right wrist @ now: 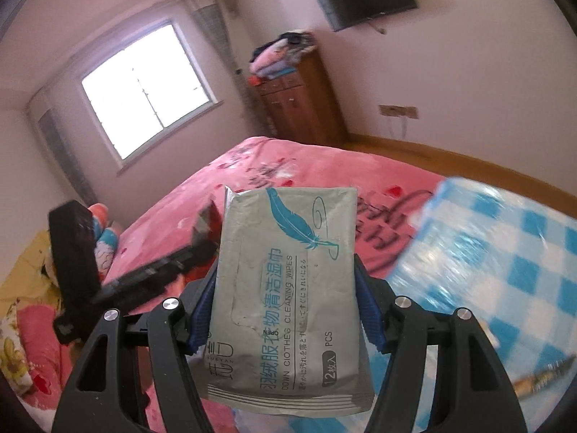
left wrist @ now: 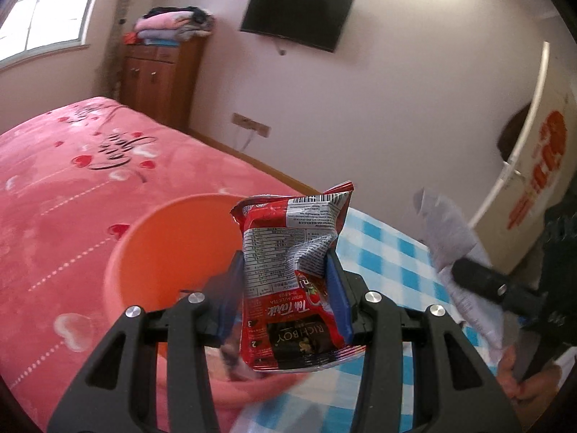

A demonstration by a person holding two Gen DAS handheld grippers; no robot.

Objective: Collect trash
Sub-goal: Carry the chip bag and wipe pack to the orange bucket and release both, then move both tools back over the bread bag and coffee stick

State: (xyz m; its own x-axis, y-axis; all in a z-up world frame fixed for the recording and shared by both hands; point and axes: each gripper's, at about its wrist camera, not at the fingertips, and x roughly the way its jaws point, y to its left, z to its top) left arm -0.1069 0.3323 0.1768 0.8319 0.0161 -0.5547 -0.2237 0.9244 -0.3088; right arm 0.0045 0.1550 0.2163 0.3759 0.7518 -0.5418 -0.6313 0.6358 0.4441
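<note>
From the left wrist, the left gripper (left wrist: 285, 281) has its blue-padded jaws pinching a crumpled red instant milk tea sachet (left wrist: 292, 270), which stands upright between them, printed side upside down. Just behind the sachet sits a round orange plastic bin (left wrist: 169, 252), its open mouth tipped this way, resting on the pink heart-patterned bedspread (left wrist: 65, 187). To the right lies a blue-and-white checked cloth (left wrist: 389, 259), and over it the other gripper shows blurred, with a grey packet in it. A white cardboard box with orange lettering (left wrist: 533, 187) leans at the far right.

From the right wrist, the right gripper (right wrist: 288, 288) is clamped on a flat grey pack of clothes-cleaning wipes with a blue feather print (right wrist: 288, 288), its sides pressed by both pads, held up above the bedspread. The left gripper appears blurred at the left, the red sachet barely showing at its tip.
</note>
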